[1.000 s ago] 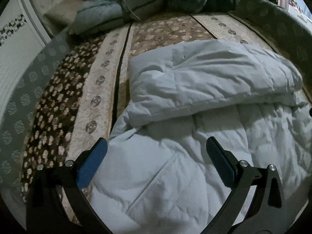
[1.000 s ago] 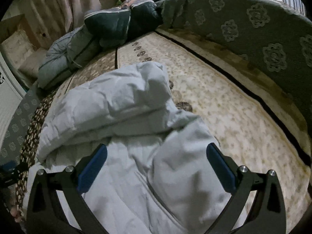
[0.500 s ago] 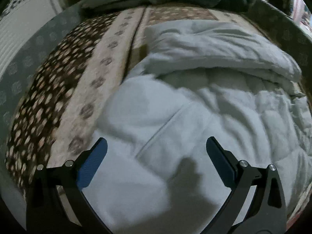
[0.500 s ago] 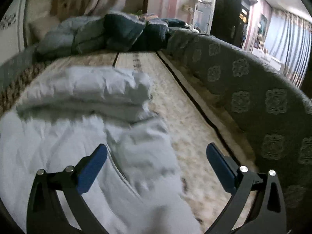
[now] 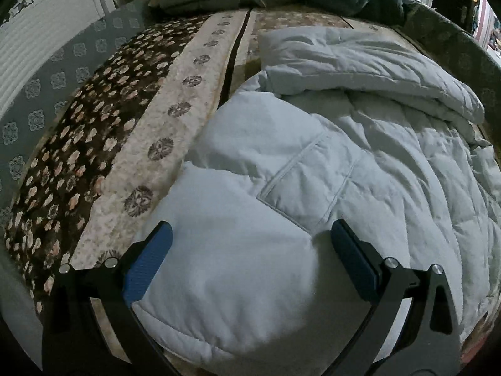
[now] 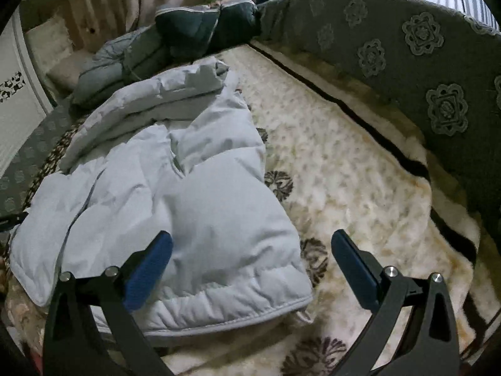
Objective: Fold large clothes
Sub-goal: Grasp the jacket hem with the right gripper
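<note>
Two grippers hover over a pale quilted jacket (image 5: pixel 313 163) spread on a patterned blanket (image 5: pixel 150 119); no writing is readable. Left gripper (image 5: pixel 250 250) has jaws wide apart, straddling the jacket's puffy near-left part without clamping it. Right gripper (image 6: pixel 250 250) also gapes, its left finger over the jacket's near-right hem, its right finger over bare blanket.

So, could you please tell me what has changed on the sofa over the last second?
Both cameras have drawn back towards the near hem of the pale grey padded jacket. The left gripper now straddles its puffy near corner; the right gripper sits over its right edge and the cream patterned blanket. Nothing was grasped or released: both stayed open. The jacket's folded top and the dark coats behind look unchanged.
</note>
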Demonstrator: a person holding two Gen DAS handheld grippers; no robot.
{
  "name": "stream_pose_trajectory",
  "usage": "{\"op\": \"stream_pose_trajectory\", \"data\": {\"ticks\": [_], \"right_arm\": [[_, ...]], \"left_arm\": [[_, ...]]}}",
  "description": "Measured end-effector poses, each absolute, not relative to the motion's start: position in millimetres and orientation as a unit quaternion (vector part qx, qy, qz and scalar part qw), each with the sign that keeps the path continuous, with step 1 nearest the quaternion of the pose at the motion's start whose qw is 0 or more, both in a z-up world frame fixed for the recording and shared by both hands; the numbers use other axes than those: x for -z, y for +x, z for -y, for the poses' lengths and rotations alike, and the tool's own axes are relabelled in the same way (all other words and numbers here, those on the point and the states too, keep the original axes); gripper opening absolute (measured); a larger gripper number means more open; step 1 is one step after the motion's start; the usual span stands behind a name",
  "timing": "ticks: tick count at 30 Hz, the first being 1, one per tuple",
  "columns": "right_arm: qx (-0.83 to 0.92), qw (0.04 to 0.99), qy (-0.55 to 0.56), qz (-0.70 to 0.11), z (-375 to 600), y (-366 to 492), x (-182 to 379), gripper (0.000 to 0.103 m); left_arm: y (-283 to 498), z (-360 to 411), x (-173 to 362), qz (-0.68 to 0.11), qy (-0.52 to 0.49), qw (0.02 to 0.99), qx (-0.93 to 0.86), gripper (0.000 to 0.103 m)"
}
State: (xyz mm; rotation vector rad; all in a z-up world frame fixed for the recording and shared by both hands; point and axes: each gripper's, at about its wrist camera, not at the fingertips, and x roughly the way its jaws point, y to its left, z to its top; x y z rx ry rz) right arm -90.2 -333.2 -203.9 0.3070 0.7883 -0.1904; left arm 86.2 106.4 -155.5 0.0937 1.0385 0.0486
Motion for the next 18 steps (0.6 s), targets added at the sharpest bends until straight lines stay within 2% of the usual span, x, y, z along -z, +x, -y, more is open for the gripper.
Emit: {"op": "stream_pose_trajectory", "data": {"ticks": [8, 11, 13, 15, 18], "right_arm": [[0.058, 0.897, 0.134, -0.418, 320.7, -79.9, 227.2, 0.101], [0.037, 0.902, 0.123, -0.412, 314.7, -81.8, 222.6, 0.083], [0.015, 0.907, 0.106, -0.408, 304.9, -83.1, 216.4, 0.052], [0.001, 0.907, 0.098, -0.41, 298.2, -81.9, 214.8, 0.04], [0.003, 0.907, 0.076, -0.415, 292.3, -80.1, 219.4, 0.04]], "left_arm": [[91.3, -101.5, 165.3, -0.513, 0.075, 0.854, -0.039, 0.1], [94.8, -109.7, 168.0, -0.523, 0.049, 0.85, -0.028, 0.1], [94.9, -113.8, 168.8, -0.527, 0.037, 0.849, -0.021, 0.1], [95.9, -115.8, 169.2, -0.529, 0.031, 0.848, -0.017, 0.1], [96.7, -114.7, 166.9, -0.528, 0.034, 0.848, -0.013, 0.1]]}}
